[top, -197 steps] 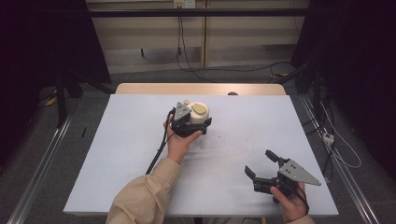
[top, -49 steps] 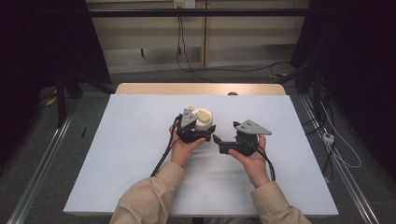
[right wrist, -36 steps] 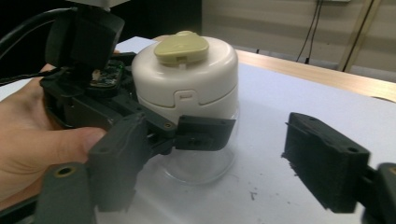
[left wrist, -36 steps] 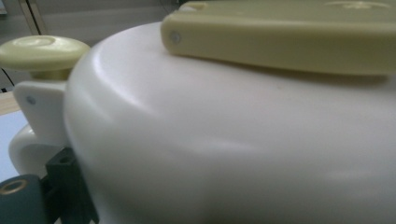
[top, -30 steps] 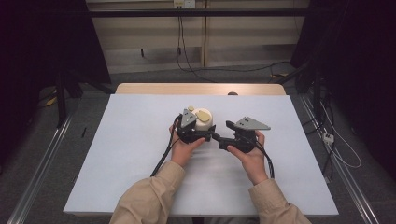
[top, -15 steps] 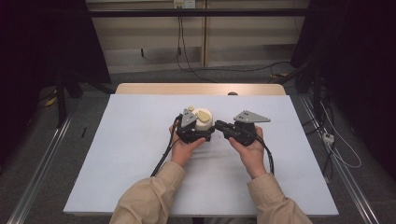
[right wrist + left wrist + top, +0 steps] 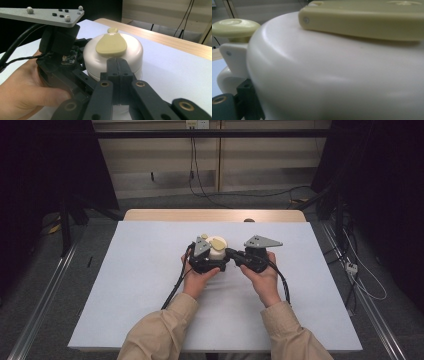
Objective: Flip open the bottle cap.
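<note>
Sitting near the middle of the white desk [image 7: 125,285], toward its far edge, a round cream container [image 7: 217,251] with a pale yellow lid tab is clamped by the left gripper [image 7: 202,261], whose fingers grip its near side. The right gripper [image 7: 235,254] has its fingers pressed together, tips touching the container's right side. The right gripper view reveals the yellow tab [image 7: 111,44] and left hand [image 7: 22,87]; the left gripper view shows a yellow knob [image 7: 235,27]. Cables [image 7: 200,175] cross the floor beyond the desk.
</note>
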Available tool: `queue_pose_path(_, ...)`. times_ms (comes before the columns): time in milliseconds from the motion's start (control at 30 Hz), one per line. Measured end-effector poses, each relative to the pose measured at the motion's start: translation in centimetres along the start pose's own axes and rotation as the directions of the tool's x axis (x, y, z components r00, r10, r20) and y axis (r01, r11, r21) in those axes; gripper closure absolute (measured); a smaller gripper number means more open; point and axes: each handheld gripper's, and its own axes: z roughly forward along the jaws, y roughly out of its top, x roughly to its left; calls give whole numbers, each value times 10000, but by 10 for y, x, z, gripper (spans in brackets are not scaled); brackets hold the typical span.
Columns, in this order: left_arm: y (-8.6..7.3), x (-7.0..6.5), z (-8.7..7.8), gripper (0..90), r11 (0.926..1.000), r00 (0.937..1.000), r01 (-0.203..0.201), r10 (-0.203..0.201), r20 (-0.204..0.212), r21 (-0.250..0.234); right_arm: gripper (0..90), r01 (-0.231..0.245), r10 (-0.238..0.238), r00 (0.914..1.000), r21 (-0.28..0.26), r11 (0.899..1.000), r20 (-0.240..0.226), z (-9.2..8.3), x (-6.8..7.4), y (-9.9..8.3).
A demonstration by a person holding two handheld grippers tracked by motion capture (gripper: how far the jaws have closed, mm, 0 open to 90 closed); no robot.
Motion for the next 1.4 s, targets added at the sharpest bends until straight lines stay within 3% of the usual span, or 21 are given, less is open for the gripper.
queue_pose_path(400,0,0,0,58,10000,10000,-13,13,-43,6,900,76,-74,9999,165,9998,-111,3,-1,1)
queue_pose_path(533,0,0,0,58,10000,10000,-1,1,-47,16,900,352,-350,9994,306,9989,-87,5,3,5)
queue_pose_path(1400,0,-1,0,58,10000,9999,53,-53,-92,55,900,219,-219,9997,-18,9998,-133,7,3,13)
